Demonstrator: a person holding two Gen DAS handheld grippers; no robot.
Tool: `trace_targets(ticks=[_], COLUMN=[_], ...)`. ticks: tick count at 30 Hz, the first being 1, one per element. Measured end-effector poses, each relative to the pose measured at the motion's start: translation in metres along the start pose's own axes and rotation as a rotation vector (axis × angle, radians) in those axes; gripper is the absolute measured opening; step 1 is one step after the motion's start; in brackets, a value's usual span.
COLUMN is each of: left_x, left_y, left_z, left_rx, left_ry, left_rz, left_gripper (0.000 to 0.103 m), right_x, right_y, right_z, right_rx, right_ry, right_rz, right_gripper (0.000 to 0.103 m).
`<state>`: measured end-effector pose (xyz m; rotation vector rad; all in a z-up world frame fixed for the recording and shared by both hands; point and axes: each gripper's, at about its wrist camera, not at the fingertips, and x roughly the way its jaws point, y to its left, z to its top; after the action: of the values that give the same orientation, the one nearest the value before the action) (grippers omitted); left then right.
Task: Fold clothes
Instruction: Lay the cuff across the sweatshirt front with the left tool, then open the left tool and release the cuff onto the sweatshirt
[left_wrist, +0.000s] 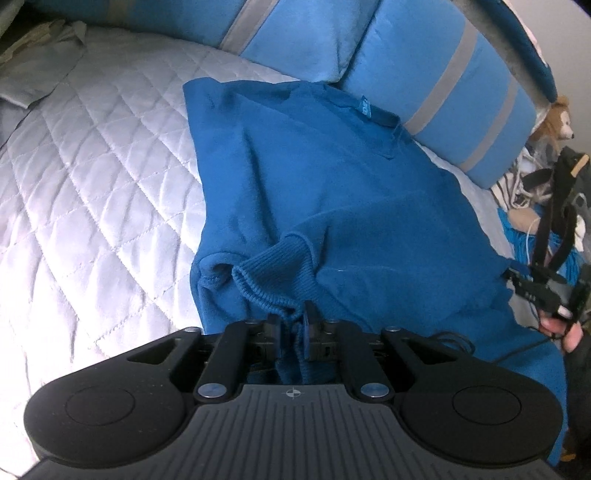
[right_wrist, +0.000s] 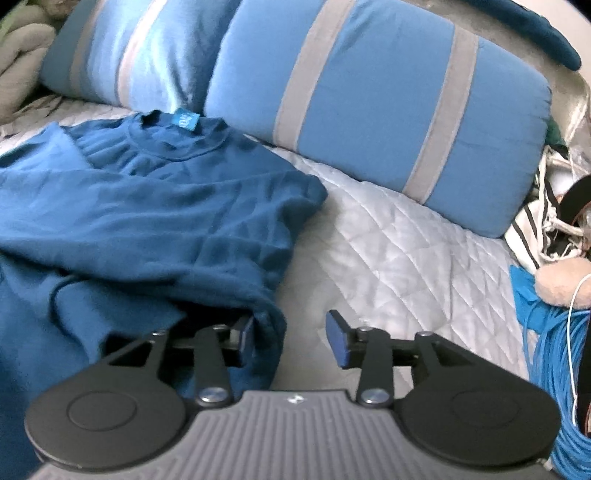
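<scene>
- The quilted bed (left_wrist: 92, 192) carries everything; two striped blue pillows (right_wrist: 388, 110) lie along its far side, so there is little flat room beyond the garment.
- The blue sweater (left_wrist: 314, 192) lies spread on the quilt just before the pillows, collar toward them, one sleeve doubled across its body.
- The left gripper (left_wrist: 291, 328) has its jaws nearly together on the ribbed cuff (left_wrist: 277, 273); the grip looks light, though the fabric hides the pads, so the cuff could slip out and undo the fold.
- The right gripper (right_wrist: 291, 336) stands with jaws apart, sweater edge beside one pad, unpinched; pulling away might drag it.
</scene>
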<state>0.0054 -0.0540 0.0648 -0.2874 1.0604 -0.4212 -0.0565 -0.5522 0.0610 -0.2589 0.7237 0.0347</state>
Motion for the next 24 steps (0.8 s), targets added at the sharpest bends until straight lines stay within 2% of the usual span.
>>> trace_targets(ticks=[4,7,11,16,19,21,23,24], left_x=[-0.010,-0.024,-0.049,-0.079,-0.095,-0.105,-0.115,-0.121], left_y=[0.001,0.000,-0.001,-0.009,-0.020,-0.030,-0.041,-0.048], left_z=[-0.001,-0.004,-0.007,-0.009,-0.009,-0.010,-0.011,-0.011], left_rx=[-0.011,-0.003,0.000,-0.009,-0.002,0.009,0.031,0.044], left_ry=[-0.006,-0.028,-0.081,-0.168,-0.214,-0.243,-0.274,-0.292], left_rz=[0.003,-0.004,-0.006,-0.018,-0.024,-0.026,-0.025,-0.026], left_gripper=[0.028,0.033,0.038,0.045,0.048,0.055,0.060,0.062], right_x=[-0.020,-0.040,-0.060,-0.064,-0.059,-0.057,-0.058,-0.061], right_y=[-0.003,-0.006,-0.009,-0.003,0.005,0.010,0.012,0.011], right_z=[-0.004,-0.004,-0.001,0.005,0.010,0.013,0.016,0.017], right_rx=[-0.040,-0.038,-0.015,0.021,0.013,0.007,0.003,0.003], right_ry=[-0.026,-0.055,-0.078,-0.075,-0.068,-0.064,-0.062,-0.067], right_rz=[0.037,0.109,0.238,0.373,0.384,0.372,0.353,0.341], right_gripper=[0.068,0.070,0.070,0.060,0.060,0.061,0.065,0.071])
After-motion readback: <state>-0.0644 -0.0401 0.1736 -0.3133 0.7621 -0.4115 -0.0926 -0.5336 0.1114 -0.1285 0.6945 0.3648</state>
